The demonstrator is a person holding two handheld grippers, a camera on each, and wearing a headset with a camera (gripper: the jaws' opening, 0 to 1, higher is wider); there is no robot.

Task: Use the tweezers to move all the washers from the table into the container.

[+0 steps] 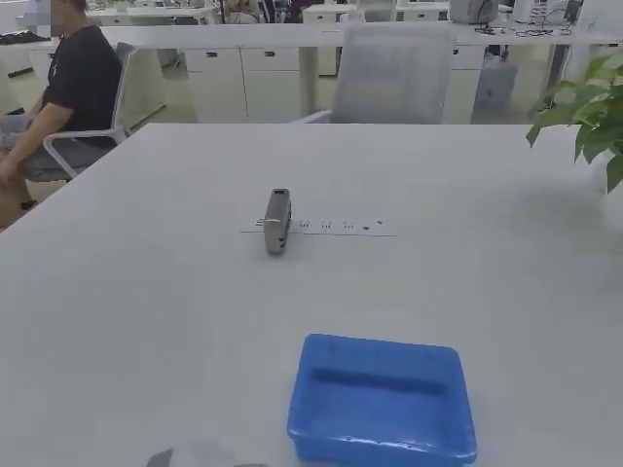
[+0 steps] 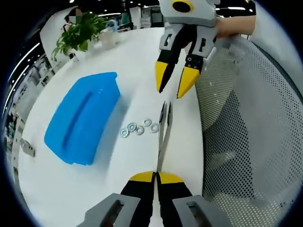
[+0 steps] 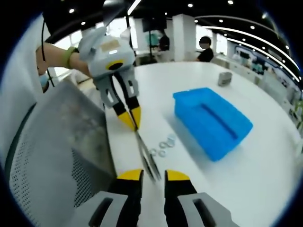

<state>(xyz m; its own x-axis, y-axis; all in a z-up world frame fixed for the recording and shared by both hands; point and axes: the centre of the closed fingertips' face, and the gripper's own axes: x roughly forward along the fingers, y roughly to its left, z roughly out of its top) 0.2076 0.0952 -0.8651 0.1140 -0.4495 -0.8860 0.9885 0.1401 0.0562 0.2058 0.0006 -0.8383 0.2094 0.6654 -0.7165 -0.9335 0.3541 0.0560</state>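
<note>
My left gripper has its 2 yellow-tipped jaws pressed onto one end of the slim steel tweezers. My right gripper sits spread around the other end, apparently to squeeze them. The small silver ring washers wait on the white table just beside, near the blue plastic container.

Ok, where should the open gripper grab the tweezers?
Probably the middle of the tweezers, on the stretch free between the grippers. The left gripper is shut on one end, so the open right gripper should come from the other end, one jaw on each long arm, so closing pinches them together.
</note>
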